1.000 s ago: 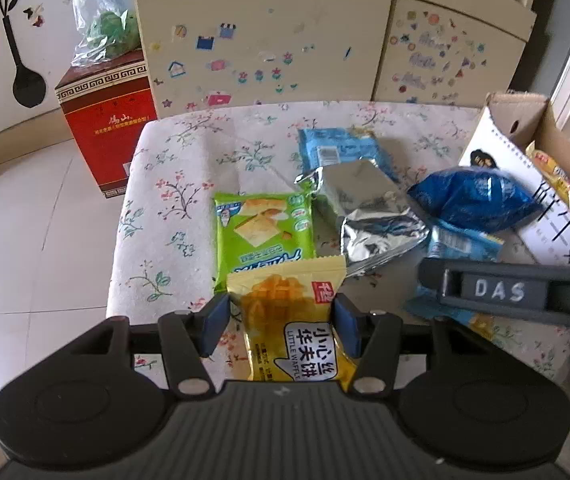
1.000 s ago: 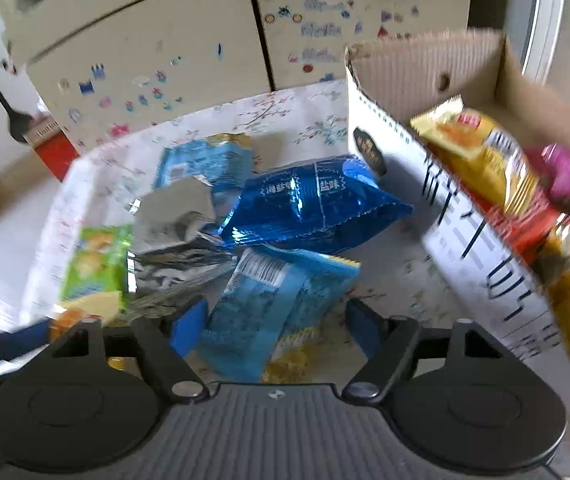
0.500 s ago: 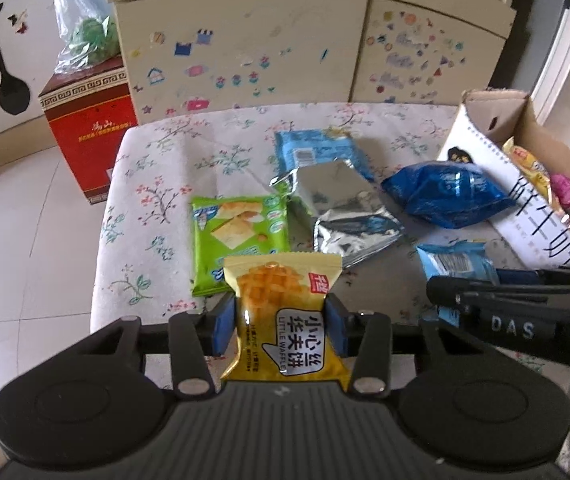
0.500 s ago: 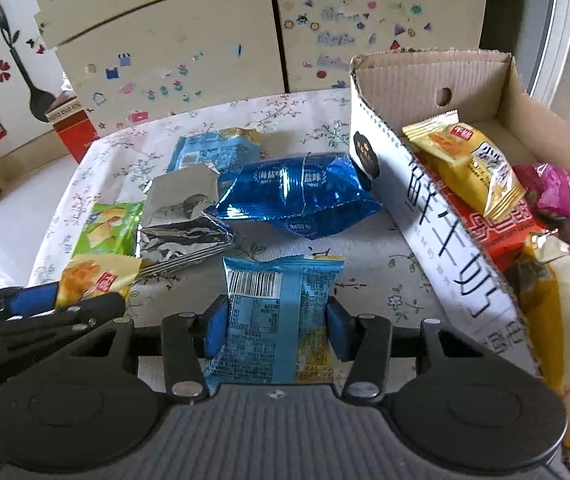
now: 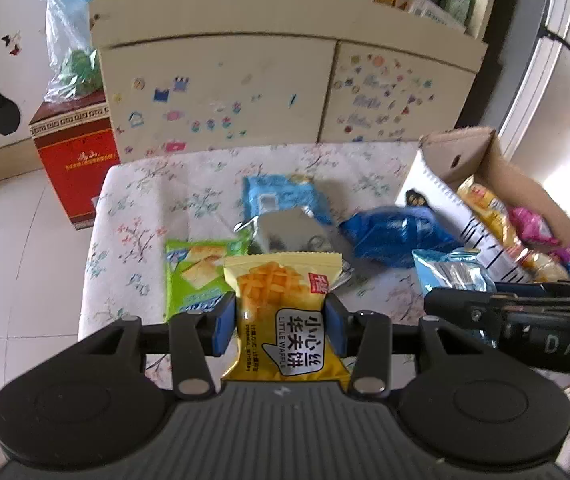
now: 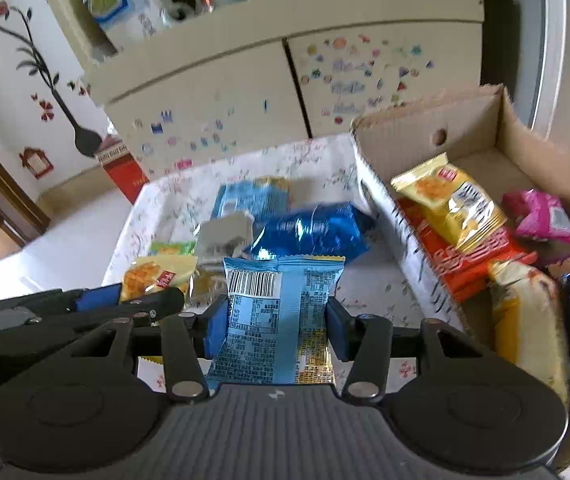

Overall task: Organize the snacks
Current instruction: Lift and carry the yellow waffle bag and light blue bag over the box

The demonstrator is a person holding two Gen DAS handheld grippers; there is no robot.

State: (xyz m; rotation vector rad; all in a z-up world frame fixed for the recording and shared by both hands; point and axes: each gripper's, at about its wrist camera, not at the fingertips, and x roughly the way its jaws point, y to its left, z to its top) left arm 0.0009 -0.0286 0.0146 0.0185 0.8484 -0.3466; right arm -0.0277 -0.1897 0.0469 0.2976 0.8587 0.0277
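1. The left gripper (image 5: 281, 322) is clamped on the yellow waffle packet (image 5: 285, 316); its blue pads press both side edges, and the packet hangs clear above the flowered tablecloth (image 5: 145, 208). Its jaws drew in during the last second and have settled on the packet.
2. The right gripper (image 6: 275, 322) grips the light-blue packet (image 6: 279, 316) the same way, barcode side up; its jaws too closed within the last second and now hold steady on it.
3. The step in hand appears to be carrying both packets to the cardboard box (image 6: 465, 128), which lies at about two o'clock in both wrist views and already holds several snacks.
4. To do it well, the person should probably raise each packet high enough to pass the printed near wall (image 6: 417, 248) of the box before swinging across.
5. The grippers sit close together, the left one at nine o'clock in the right wrist view, so the right one would best go first to avoid a knock.
6. Both packets are soft and pinched only at the edges; a slow, level carry should stop them twisting or slipping.
7. Bare cardboard at one o'clock looks the best landing spot.
8. The green packet (image 5: 197, 276), silver packet (image 5: 289, 232) and dark-blue bag (image 5: 393, 236) remain on the table.
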